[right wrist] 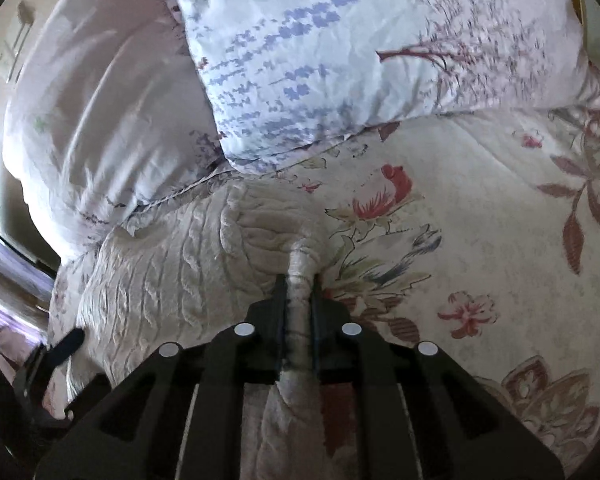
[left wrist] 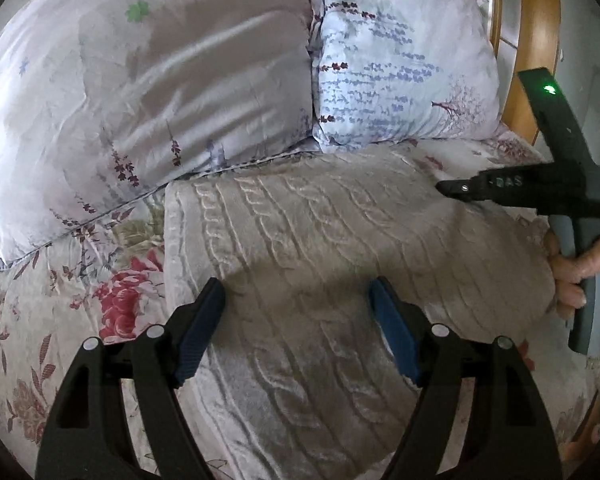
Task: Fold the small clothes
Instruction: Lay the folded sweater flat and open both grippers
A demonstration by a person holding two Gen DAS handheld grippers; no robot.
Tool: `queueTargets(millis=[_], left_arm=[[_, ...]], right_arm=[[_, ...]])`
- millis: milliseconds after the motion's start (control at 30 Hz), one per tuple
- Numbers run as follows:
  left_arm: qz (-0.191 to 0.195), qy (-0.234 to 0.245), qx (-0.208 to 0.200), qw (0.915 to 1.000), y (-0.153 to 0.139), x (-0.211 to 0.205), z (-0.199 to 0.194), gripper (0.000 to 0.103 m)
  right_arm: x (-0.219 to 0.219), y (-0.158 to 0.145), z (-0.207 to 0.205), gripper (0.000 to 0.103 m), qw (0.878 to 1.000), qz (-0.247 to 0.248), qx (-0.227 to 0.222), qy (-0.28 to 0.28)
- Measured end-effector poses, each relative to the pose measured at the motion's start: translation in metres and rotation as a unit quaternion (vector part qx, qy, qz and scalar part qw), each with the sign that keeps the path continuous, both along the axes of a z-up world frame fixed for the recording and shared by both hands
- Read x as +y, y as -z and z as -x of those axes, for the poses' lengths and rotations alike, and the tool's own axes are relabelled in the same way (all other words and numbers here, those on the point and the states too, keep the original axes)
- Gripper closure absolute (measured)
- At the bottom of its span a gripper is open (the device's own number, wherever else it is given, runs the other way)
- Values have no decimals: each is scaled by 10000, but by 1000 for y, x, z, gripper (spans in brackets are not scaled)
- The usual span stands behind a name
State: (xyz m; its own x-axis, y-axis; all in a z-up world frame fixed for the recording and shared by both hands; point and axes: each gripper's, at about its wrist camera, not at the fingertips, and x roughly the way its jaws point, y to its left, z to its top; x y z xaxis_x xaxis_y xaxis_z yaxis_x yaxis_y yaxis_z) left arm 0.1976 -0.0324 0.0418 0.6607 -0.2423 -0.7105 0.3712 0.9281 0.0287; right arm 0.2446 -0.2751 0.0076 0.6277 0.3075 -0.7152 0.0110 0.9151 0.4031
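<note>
Left gripper [left wrist: 296, 300] hovers spread wide and empty over the near part of the cable-knit sweater [left wrist: 320, 248] on the floral bedsheet [left wrist: 112, 304], right gripper [right wrist: 300, 280] clenched on its bunched edge, pillows [left wrist: 400, 72] beyond.

The left wrist camera looks forward and down over its own two fingers [left wrist: 256, 344] onto the bed [left wrist: 28, 320], close above the grey knit garment [left wrist: 300, 240], facing the pillows [left wrist: 400, 80] at the bed's head edge. The right wrist camera sits nearer the bedding, aimed the same way along its fingers [right wrist: 278, 312]. Both views share the garment [right wrist: 160, 272], the blue-print pillow [right wrist: 320, 60] and the flowered sheet [right wrist: 480, 220].
</note>
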Motion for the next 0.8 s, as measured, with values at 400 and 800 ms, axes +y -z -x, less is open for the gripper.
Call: queueTargets(millis=[400, 800], left_arm=[[335, -760, -237, 9963, -11, 52, 45, 24], [-7, -825, 94, 9965, 18, 48, 43, 18]], right_arm=[[35, -45, 104, 64, 9856, 700, -1342, -753], [61, -7, 110, 62, 9788, 1608, -760, -1019]])
